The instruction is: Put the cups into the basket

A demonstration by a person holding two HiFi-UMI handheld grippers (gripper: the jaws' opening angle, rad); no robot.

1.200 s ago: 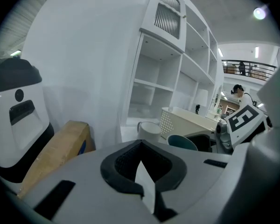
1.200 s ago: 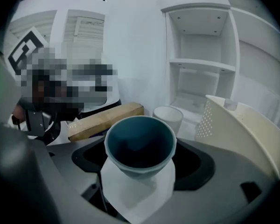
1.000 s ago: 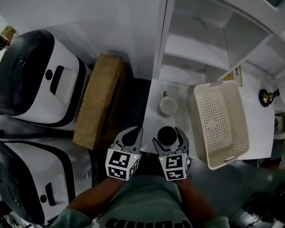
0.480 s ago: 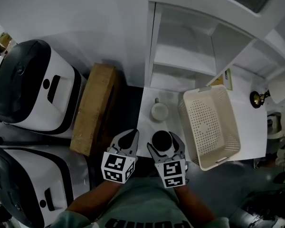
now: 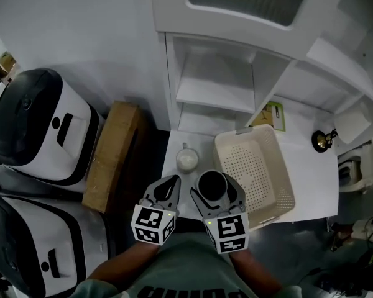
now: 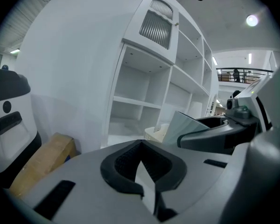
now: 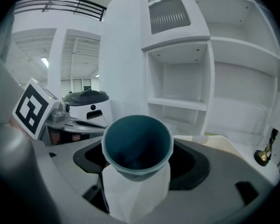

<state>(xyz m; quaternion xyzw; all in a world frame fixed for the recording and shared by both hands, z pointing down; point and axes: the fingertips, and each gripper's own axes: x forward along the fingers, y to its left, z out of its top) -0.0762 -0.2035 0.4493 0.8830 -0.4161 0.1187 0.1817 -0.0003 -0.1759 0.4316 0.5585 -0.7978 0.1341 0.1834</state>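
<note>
Progress: nothing in basket (image 5: 285, 180) yet. Dark cup (image 5: 212, 184) clamped in right gripper (image 5: 215, 190), just left of basket. White cup (image 5: 187, 160) farther left, untouched. Left gripper (image 5: 168, 187) pinched closed, empty.

You had the basket (image 5: 255, 174) on the bench (image 5: 311, 172), in front of the shelf unit (image 5: 211, 85). Just left of the basket a mug (image 5: 187, 160) stood on the bench. Nearer to you than the mug, also left of the basket, a cup (image 5: 212, 184) sat between the jaws of your right gripper (image 5: 215, 190). Your left gripper (image 5: 165, 190) was farther left of the basket. A card (image 5: 272, 115) leaned behind the basket. Well left of the basket lay a cardboard box (image 5: 109, 157), with two machines (image 5: 37, 126) beyond it.
</note>
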